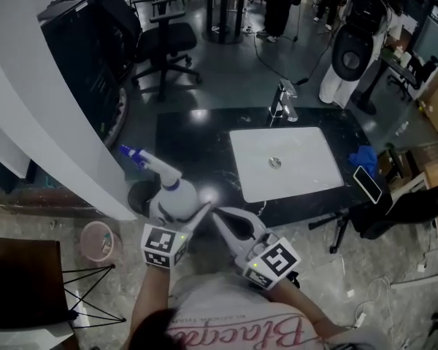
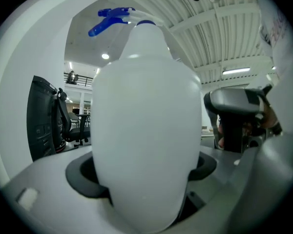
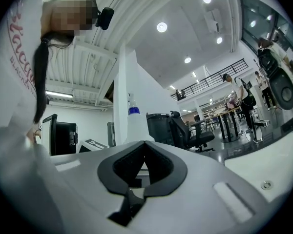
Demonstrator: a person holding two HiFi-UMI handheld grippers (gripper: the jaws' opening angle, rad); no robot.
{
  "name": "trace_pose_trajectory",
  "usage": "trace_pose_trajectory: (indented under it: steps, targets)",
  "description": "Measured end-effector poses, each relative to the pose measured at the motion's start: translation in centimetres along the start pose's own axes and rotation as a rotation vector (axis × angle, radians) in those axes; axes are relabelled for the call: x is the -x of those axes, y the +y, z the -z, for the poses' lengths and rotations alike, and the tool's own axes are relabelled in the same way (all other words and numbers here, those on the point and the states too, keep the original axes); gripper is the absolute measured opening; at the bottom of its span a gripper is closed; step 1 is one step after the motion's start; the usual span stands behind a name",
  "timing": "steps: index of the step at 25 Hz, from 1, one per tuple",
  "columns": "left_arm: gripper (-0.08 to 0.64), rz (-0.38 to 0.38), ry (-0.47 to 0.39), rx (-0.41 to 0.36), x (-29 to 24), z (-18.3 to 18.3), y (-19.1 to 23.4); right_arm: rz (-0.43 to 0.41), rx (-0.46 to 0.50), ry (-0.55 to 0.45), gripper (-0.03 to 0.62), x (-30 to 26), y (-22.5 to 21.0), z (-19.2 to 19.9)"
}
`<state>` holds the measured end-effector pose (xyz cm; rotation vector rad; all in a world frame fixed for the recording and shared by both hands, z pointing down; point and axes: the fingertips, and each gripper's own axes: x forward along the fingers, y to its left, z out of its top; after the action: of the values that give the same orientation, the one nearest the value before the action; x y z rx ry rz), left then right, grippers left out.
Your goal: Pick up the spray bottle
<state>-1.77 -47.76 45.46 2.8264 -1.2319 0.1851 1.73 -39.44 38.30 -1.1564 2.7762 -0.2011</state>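
The spray bottle (image 1: 174,194) is white with a blue trigger head that points to the upper left. It is at the left end of the black counter (image 1: 197,141). My left gripper (image 1: 177,208) is shut on its body. In the left gripper view the bottle (image 2: 146,130) fills the middle, with both grey pads pressed against its sides. My right gripper (image 1: 216,214) is just right of the bottle, shut with nothing in it. In the right gripper view its jaw tips meet, and the bottle (image 3: 133,126) stands beyond them.
A white sink basin (image 1: 285,162) with a chrome faucet (image 1: 283,104) is set in the counter to the right. A blue cloth (image 1: 363,159) and a phone (image 1: 367,184) lie at the counter's right end. A white pillar (image 1: 51,144) stands close on the left, with a pink bucket (image 1: 97,240) below it.
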Motion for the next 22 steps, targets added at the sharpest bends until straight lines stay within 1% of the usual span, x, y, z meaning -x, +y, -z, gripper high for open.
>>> trace_pose_trajectory:
  steps: [6,10,13,18,22]
  targets:
    - [0.425,-0.021,-0.066,0.006,2.1,-4.5,0.4,-0.008,0.014,0.003,0.000,-0.7,0.9,-0.1]
    - [0.425,-0.038,-0.115,-0.015,3.0,-7.4,0.5,-0.015,0.030,0.002,0.000,-0.8,1.2,-0.2]
    - [0.425,-0.048,-0.130,-0.037,3.2,-8.4,0.5,-0.025,0.050,0.002,0.000,-0.7,1.5,-0.3]
    - [0.425,-0.061,-0.141,-0.021,3.0,-8.9,0.7,-0.031,0.073,-0.003,0.000,-0.6,1.9,-0.3]
    - [0.425,-0.065,-0.143,-0.031,3.1,-9.1,0.7,-0.031,0.080,-0.002,0.000,-0.6,1.9,-0.4]
